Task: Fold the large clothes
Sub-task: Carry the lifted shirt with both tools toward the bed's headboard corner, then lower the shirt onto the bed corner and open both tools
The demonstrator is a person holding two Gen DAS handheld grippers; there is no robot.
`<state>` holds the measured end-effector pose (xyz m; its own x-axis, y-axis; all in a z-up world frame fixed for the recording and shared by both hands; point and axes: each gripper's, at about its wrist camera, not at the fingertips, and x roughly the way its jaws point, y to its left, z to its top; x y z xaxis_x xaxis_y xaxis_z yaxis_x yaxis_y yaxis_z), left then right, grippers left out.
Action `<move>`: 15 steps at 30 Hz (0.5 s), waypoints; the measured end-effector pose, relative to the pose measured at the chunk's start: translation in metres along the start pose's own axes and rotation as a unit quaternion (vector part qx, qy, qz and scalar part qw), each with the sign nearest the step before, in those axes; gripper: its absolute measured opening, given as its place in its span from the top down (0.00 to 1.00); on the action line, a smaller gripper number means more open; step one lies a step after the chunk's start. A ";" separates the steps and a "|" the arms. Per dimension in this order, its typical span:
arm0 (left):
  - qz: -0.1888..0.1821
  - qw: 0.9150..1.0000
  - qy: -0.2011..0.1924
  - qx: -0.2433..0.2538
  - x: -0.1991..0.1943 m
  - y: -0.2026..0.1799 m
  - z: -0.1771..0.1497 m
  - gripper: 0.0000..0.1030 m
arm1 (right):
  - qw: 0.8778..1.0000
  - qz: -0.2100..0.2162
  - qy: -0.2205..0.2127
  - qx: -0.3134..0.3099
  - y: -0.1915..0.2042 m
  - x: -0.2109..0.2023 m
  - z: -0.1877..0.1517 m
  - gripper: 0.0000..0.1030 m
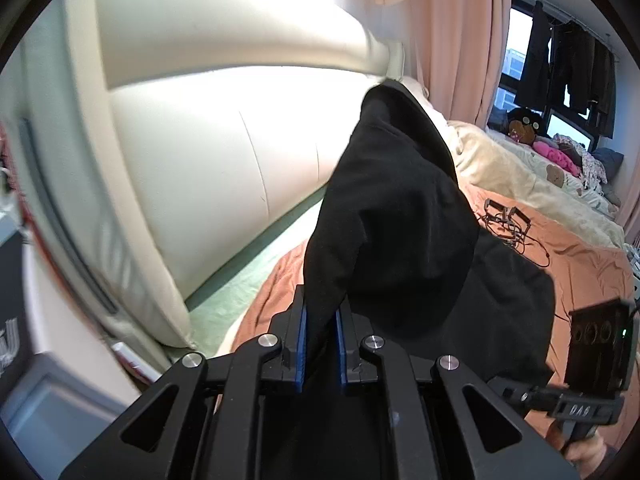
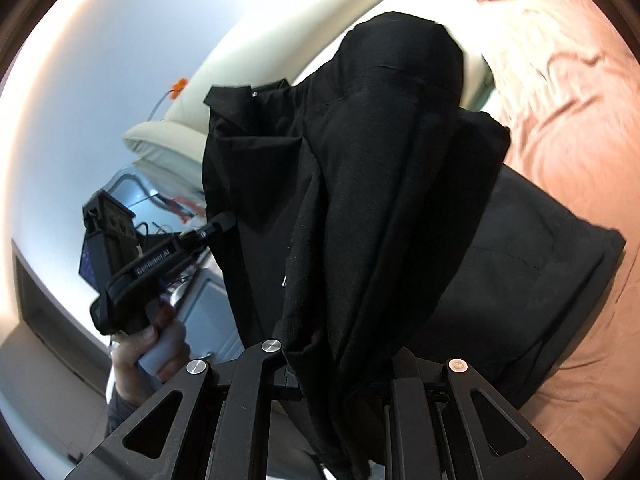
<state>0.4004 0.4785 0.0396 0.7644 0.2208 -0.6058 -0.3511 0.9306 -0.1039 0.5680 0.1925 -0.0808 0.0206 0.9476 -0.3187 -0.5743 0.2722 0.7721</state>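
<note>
Left wrist view sits low over the bed (image 1: 580, 264), looking along its fingers toward the headboard (image 1: 192, 168), window far right. Right wrist view faces the same headboard (image 2: 280, 28) from the other side, close. Both share the black garment (image 1: 400, 208) (image 2: 380, 160), filling each frame.

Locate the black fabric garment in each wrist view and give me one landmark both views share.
Left wrist view: the black fabric garment rises through the centre, pinched between the left gripper and its blue pads.
Right wrist view: it fills the centre, draping over the right gripper; the left gripper grips its left edge.
Shared landmark: the salmon-orange bedspread beneath it.
</note>
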 end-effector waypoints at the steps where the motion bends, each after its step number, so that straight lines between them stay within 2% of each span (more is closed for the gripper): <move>1: -0.001 1.000 0.007 -0.003 0.013 -0.001 -0.001 0.87 | 1.000 -0.003 0.001 0.004 -0.007 0.003 0.000 0.86; 6: -0.003 1.000 0.025 -0.010 0.058 -0.004 -0.009 0.87 | 0.999 -0.034 0.000 0.023 -0.051 0.008 0.000 0.86; 9: 0.021 0.999 0.035 -0.004 0.077 -0.008 -0.012 0.84 | 0.999 -0.050 0.001 0.022 -0.069 0.012 0.001 0.86; 12: 0.057 0.998 0.035 -0.009 0.082 -0.006 -0.016 0.82 | 0.997 -0.066 0.009 0.024 -0.083 0.019 0.000 0.86; 15: 0.059 0.998 0.028 -0.017 0.070 -0.002 -0.028 0.80 | 0.994 -0.103 0.022 0.022 -0.100 0.033 -0.005 0.87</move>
<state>0.4396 0.4838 -0.0253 0.6851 0.3103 -0.6591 -0.4555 0.8885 -0.0552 0.6221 0.1962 -0.1709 0.0977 0.8634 -0.4949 -0.5251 0.4672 0.7114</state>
